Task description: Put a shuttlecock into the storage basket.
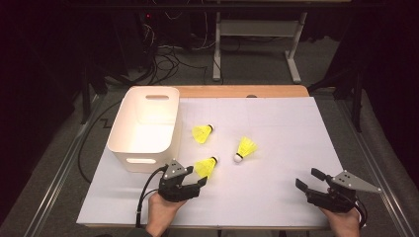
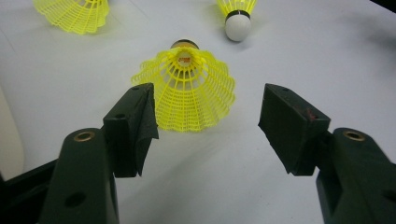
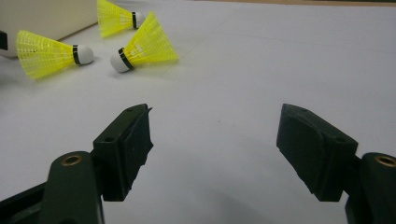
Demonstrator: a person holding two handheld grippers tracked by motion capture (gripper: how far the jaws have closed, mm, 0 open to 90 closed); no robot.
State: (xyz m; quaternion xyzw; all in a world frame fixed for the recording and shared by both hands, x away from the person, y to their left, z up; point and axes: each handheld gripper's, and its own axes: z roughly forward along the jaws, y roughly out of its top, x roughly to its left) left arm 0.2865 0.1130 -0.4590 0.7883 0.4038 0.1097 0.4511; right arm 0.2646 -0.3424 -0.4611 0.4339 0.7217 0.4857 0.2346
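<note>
The table (image 1: 276,197) is carrying everything under a white sheet, with a strip of bare wood showing along its far edge. A white bin (image 1: 144,129) is sitting at the far left corner, its near wall reaching toward the middle of the left edge.

The person's left hand (image 1: 160,212) is coming in over the near edge, left of centre, and is angling the left gripper (image 1: 200,182) forward and to the right, low over the sheet. Its jaws are standing wide apart, the skirt of the nearest shuttlecock (image 2: 187,91) lying just ahead of them and between their lines; in the left gripper view the left pad appears to be just short of the mesh, though contact is hard to judge. That shuttlecock is lying on its side just off the bin's near right corner, cork pointing away from the gripper.

The right hand (image 1: 341,222) is resting at the near right corner, pointing the right gripper (image 1: 309,178) left and away, jaws spread wide over bare sheet.

A second shuttlecock (image 1: 245,148) is lying near the middle of the table, cork toward the near edge. A third shuttlecock (image 1: 202,133) is lying beside the bin's right wall.
</note>
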